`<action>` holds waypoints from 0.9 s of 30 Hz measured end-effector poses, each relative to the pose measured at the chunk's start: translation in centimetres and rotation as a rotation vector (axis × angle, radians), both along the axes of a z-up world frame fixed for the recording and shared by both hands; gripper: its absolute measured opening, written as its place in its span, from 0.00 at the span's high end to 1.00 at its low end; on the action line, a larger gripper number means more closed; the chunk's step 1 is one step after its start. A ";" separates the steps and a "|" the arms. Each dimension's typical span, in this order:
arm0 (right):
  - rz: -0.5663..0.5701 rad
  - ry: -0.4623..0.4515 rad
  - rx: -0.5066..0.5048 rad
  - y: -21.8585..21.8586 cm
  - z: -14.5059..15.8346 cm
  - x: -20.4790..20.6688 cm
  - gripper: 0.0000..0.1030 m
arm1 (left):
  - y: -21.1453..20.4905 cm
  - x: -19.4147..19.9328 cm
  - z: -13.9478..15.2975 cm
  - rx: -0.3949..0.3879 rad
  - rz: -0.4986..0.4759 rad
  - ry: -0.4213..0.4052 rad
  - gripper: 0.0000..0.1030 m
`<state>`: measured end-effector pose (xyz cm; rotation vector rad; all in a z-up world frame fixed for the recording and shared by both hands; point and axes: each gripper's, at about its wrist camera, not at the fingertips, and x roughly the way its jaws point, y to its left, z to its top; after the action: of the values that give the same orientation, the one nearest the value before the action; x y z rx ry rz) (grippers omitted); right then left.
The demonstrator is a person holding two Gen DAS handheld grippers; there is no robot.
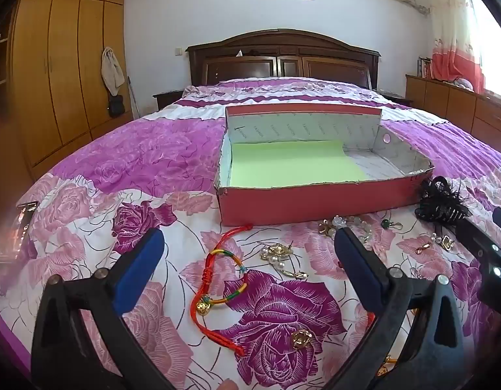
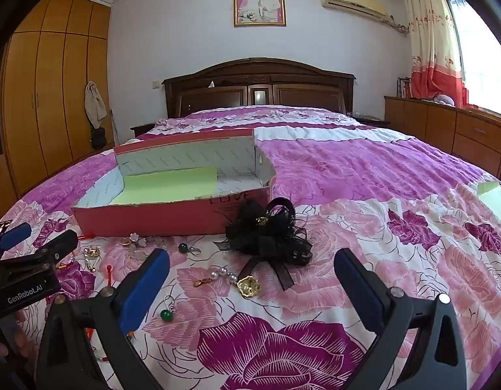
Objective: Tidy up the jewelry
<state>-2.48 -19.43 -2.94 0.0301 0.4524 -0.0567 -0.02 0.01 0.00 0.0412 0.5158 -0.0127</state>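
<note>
Jewelry lies scattered on the floral bedspread (image 1: 136, 162), right in front of the red box (image 1: 315, 203), whose floor carries a green sheet (image 1: 292, 162) and no jewelry. Nearest the left gripper (image 1: 247, 269), spread wide and holding nothing, lies a red braided cord bracelet (image 1: 217, 286) with a gold charm, directly between the blue pads. Just beyond it sits a pearl-and-gold brooch (image 1: 278, 255), and closer in, a gold ring-like piece (image 1: 300, 338).

Over to the right gripper (image 2: 252, 287), likewise wide open and empty. Between its fingers: a pearl chain with a gold pendant (image 2: 247, 284). A black lace hair bow (image 2: 270, 237) sits just beyond that, touching the box's front wall. Two green bead earrings are visible, one (image 2: 167, 313) by the left finger, another (image 2: 183, 247) near the box. A flower-shaped pearl piece (image 2: 136, 240) lies by the box front.

A phone (image 1: 19, 230) rests at the bed's left edge. One box, one bow, two grippers, well apart.
</note>
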 end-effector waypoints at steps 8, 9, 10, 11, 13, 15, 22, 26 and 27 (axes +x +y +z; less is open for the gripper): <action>0.000 -0.004 0.000 -0.1 0.0 -0.1 0.00 | 0.0 0.0 0.0 -0.005 0.000 0.006 0.05; 0.000 -0.004 0.000 -0.1 0.0 -0.1 0.00 | 0.0 0.0 0.0 -0.005 0.000 0.006 0.05; 0.000 -0.003 0.000 -0.1 0.0 -0.1 0.00 | 0.0 0.0 0.0 -0.005 0.000 0.006 0.05; 0.000 -0.004 -0.001 0.0 0.1 -0.1 0.00 | 0.0 0.0 0.0 -0.005 0.000 0.006 0.05; 0.000 -0.004 -0.001 0.0 0.0 -0.1 0.00 | 0.0 0.0 0.0 -0.005 0.000 0.007 0.05; 0.000 -0.005 0.002 -0.1 0.0 -0.1 0.00 | 0.0 0.0 0.0 -0.006 -0.001 0.006 0.05; 0.000 -0.006 0.002 -0.1 0.0 -0.1 0.00 | 0.0 0.0 0.0 -0.006 0.000 0.006 0.05; 0.000 -0.006 0.003 -0.1 0.1 -0.1 0.00 | 0.0 0.0 0.0 -0.006 0.000 0.006 0.05; 0.000 -0.006 0.003 -0.1 0.1 -0.2 0.00 | 0.0 0.0 0.0 -0.006 0.000 0.006 0.05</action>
<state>-2.64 -19.56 -2.88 0.0330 0.4461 -0.0562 0.00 0.02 0.00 0.0352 0.5218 -0.0148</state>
